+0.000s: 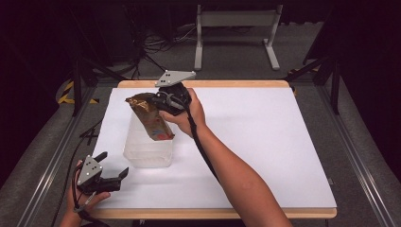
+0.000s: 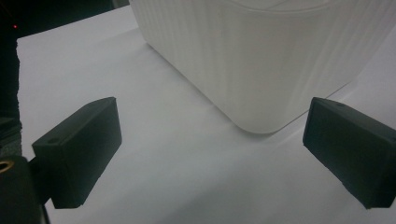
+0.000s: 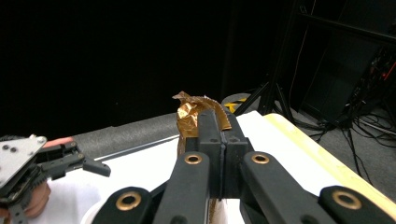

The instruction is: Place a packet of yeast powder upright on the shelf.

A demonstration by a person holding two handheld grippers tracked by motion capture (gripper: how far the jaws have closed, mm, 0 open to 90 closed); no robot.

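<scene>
We're not making out any readable text here. The brown foil packet (image 1: 152, 119), sitting left of centre in the high view, is showing a red and pale printed patch near its lower end, but it's way too blurry to read as letters or a brand. In the right gripper view the packet's crinkled top (image 3: 198, 114) is poking up at mid-frame with no print we can pick out. The yellow and black striped marking (image 1: 67, 92) at the left edge of the high view is carrying no words either.
</scene>
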